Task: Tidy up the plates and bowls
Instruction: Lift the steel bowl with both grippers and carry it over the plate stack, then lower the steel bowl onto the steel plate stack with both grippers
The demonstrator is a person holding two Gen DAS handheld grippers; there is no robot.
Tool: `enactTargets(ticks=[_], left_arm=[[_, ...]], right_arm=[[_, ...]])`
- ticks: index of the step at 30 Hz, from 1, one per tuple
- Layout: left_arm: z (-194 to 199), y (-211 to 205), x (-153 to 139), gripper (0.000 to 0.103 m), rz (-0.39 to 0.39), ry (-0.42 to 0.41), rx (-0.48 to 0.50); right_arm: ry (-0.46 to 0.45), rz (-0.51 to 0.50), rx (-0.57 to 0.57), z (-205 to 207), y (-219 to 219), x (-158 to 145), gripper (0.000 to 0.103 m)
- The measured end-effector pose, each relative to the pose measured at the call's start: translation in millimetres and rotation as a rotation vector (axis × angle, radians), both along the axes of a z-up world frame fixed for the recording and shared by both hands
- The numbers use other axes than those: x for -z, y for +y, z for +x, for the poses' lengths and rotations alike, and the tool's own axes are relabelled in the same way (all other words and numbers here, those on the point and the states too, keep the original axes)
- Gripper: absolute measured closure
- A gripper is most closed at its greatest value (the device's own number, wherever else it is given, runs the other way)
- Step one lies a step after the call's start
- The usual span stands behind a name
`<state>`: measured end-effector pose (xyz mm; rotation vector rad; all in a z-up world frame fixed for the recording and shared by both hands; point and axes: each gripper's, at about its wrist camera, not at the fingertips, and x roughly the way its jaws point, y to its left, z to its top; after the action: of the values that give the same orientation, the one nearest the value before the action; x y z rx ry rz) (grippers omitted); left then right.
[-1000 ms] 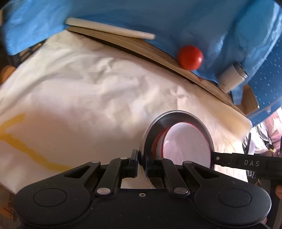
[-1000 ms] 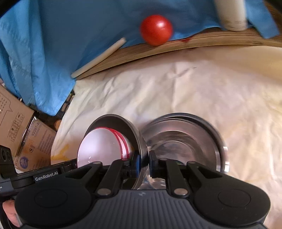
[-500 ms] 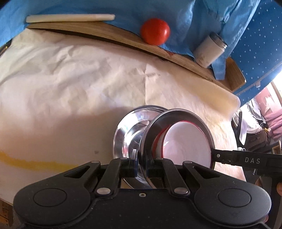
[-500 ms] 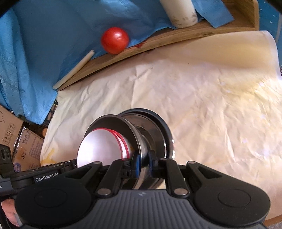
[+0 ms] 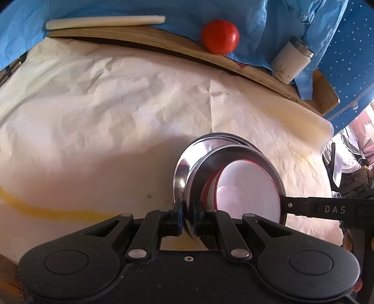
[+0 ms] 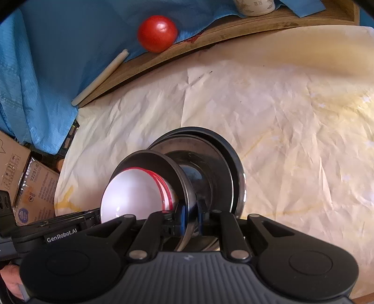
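A steel dish (image 5: 210, 166) (image 6: 163, 161) hangs tilted between both grippers, carrying white bowls with red rims (image 5: 247, 194) (image 6: 133, 194). My left gripper (image 5: 187, 215) is shut on the dish's near rim. My right gripper (image 6: 189, 217) is shut on the opposite rim, and its finger (image 5: 303, 208) shows at the far side in the left wrist view. Right behind and under the held dish, a second steel bowl (image 5: 182, 168) (image 6: 229, 154) rests on the paper-covered table (image 5: 116, 117). Whether the two steel pieces touch cannot be told.
At the table's far edge, a wooden board (image 5: 163, 39) (image 6: 233, 28) holds a red tomato (image 5: 219, 36) (image 6: 157, 32), a white stick (image 5: 105, 21) (image 6: 100, 77) and a white cup (image 5: 292, 60). Blue cloth (image 6: 46, 58) hangs behind. Cardboard boxes (image 6: 30, 187) stand off the table's left side.
Both grippers carried the dish with its bowls across the table and a little down. The steel bowl on the table now sits directly behind the held dish.
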<state>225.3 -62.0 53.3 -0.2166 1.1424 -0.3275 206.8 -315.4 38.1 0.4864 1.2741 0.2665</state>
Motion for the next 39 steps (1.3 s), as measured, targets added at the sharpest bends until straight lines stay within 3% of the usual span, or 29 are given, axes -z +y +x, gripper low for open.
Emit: enactTargets(ticks=[18,39], left_arm=[[9.0,-22.4,8.2,0.096,0.045,-0.038,0.038],[13.6,-21.5,9.0,0.095,0.029,-0.044,0.022]], right_arm=[[0.015,-0.014,0.031,11.7,-13.7,9.0,0.09],[0.001,-0.009,0.047,14.3,-16.1,10.7,0.09]])
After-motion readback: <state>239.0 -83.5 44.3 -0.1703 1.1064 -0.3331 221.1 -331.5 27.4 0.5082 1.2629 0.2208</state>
